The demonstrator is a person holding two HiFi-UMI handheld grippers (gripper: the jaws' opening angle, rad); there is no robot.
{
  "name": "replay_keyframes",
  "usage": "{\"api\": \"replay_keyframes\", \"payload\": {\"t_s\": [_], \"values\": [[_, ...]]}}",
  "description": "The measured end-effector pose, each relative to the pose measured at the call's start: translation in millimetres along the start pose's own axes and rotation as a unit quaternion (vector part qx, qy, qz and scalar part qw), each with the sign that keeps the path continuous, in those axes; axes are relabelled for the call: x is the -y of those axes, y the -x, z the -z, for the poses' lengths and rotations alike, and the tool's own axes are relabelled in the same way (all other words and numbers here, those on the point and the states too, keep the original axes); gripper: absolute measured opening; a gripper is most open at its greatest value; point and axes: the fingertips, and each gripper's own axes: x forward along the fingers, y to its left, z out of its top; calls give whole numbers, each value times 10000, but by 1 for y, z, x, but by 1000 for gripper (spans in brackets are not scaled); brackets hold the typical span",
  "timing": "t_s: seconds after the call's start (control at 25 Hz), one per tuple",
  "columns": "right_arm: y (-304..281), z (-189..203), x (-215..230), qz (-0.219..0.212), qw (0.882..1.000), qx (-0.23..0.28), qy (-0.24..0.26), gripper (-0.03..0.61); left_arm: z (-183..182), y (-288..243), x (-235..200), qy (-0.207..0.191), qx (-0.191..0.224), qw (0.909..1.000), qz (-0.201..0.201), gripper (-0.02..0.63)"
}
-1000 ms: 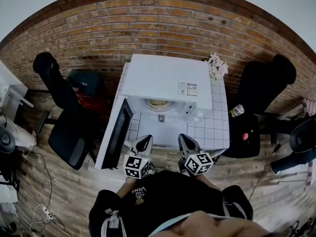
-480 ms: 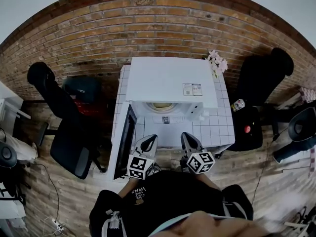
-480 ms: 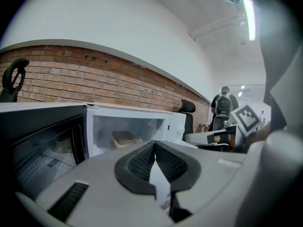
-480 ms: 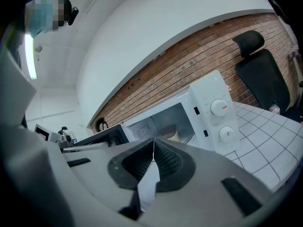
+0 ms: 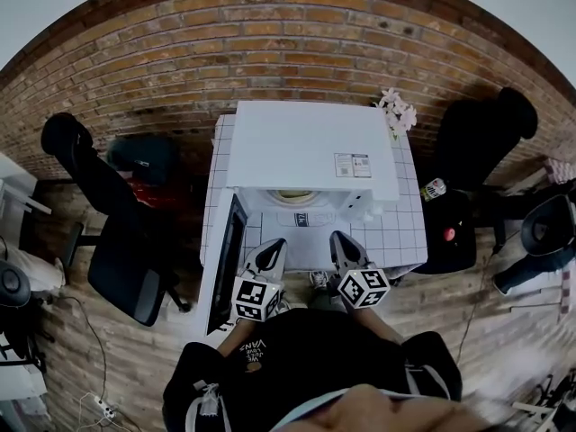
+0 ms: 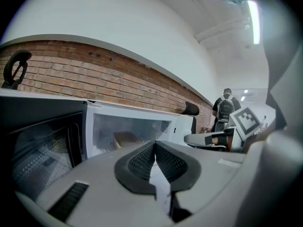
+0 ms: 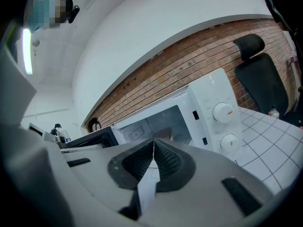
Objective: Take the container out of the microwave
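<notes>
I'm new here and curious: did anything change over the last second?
The left gripper and right gripper edged a little closer to the open microwave. Nothing was grabbed or let go: both stay shut and empty. The container is still inside, the door still open.

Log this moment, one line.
door open | container inside microwave | left tool shut, empty | right tool shut, empty | container not yet grasped
</notes>
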Motion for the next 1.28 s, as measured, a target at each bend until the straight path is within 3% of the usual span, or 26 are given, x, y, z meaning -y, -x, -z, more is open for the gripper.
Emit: {"api": "replay_keyframes", "payload": {"t_s": [0.72, 1.28], "values": [[-49, -2, 20, -181, 9996, -212, -40, 6, -10, -52, -23, 66, 78, 9995, -299, 12], [-83, 5, 31, -161, 9991, -374, -132, 6, -4, -78, -52, 491, 15, 9972, -572, 12]]}}
